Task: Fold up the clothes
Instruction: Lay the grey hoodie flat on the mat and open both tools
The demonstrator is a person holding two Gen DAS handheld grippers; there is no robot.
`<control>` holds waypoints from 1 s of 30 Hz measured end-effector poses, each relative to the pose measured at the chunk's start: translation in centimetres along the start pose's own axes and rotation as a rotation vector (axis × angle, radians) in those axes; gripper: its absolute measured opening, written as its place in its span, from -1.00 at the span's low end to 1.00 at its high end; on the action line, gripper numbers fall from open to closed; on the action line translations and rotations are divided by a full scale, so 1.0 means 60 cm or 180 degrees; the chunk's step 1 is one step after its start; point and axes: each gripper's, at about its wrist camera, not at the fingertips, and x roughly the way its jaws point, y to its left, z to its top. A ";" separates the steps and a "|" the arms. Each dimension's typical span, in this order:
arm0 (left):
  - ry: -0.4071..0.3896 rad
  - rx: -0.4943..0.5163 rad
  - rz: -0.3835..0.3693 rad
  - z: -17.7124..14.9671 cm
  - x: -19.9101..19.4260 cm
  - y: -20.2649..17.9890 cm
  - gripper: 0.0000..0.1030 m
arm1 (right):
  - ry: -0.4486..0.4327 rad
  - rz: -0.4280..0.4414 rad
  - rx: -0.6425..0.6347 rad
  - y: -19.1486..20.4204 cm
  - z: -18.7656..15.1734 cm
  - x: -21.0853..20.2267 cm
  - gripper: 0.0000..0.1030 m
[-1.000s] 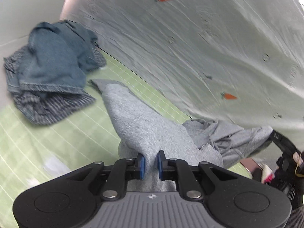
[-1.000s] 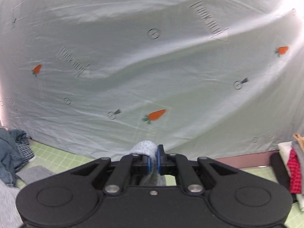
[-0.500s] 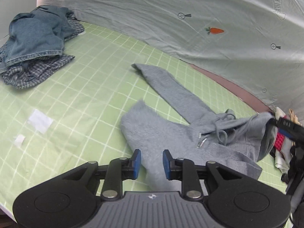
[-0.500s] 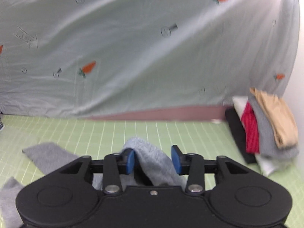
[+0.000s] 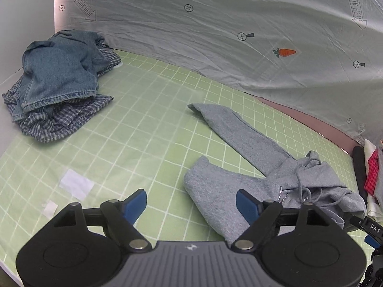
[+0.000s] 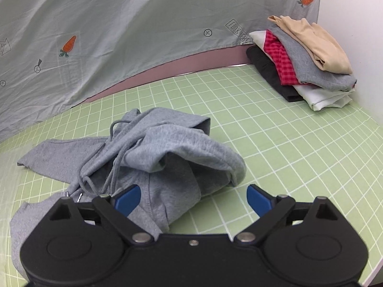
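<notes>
**Hoodie dropped on the mat, both grippers free**

The grey fleece zip hoodie [image 6: 167, 157] lies crumpled on the green gridded mat [image 6: 287, 143], hood bunched at centre, one sleeve trailing toward 10 o'clock. The left gripper [image 5: 191, 203] and right gripper [image 6: 194, 198] have just been opening — jaws wide, pressing nothing — probably to re-grip for spreading. No containers; a folded clothes stack [image 6: 308, 55] waits at 2 o'clock.

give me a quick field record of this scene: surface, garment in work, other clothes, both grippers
surface: green grid mat
garment in work: grey hoodie, lying crumpled on the mat, one sleeve stretched out, drawstrings loose
unfolded pile: denim and checked clothes, far left on the mat
folded stack: far right corner
left hand-held gripper: jaws just opened, holding nothing
right hand-held gripper: jaws just opened, hoodie released
backdrop: carrot-print sheet
</notes>
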 end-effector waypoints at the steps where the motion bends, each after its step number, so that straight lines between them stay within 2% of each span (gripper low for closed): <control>1: -0.0004 0.0049 0.0004 0.004 0.008 -0.008 0.66 | -0.0008 -0.0017 -0.0002 -0.002 0.006 0.004 0.89; 4: 0.0027 0.0247 -0.0020 0.012 0.040 -0.039 0.66 | 0.0009 -0.0150 -0.0103 -0.003 0.020 0.022 0.89; 8: 0.0095 0.0487 -0.0165 0.024 0.091 -0.092 0.66 | 0.0067 -0.0399 -0.0225 -0.016 0.027 0.062 0.89; 13: 0.0251 0.0995 -0.0306 0.039 0.172 -0.181 0.66 | 0.0228 -0.0600 0.0057 -0.069 0.044 0.119 0.88; 16: 0.0349 0.1308 -0.0323 0.039 0.213 -0.227 0.66 | 0.0305 -0.0721 0.0086 -0.093 0.055 0.141 0.88; 21: 0.0528 0.1721 -0.0434 0.022 0.265 -0.275 0.66 | 0.0325 -0.0750 -0.0032 -0.109 0.056 0.169 0.88; 25: 0.0675 0.1843 -0.0571 0.017 0.286 -0.293 0.66 | 0.0404 -0.0765 -0.0023 -0.111 0.054 0.192 0.88; 29: 0.0781 0.2069 -0.0453 0.011 0.311 -0.316 0.61 | 0.0406 -0.0798 -0.0086 -0.102 0.053 0.203 0.88; 30: 0.0799 0.2091 -0.0465 0.012 0.317 -0.319 0.52 | 0.0405 -0.0806 -0.0075 -0.102 0.054 0.204 0.88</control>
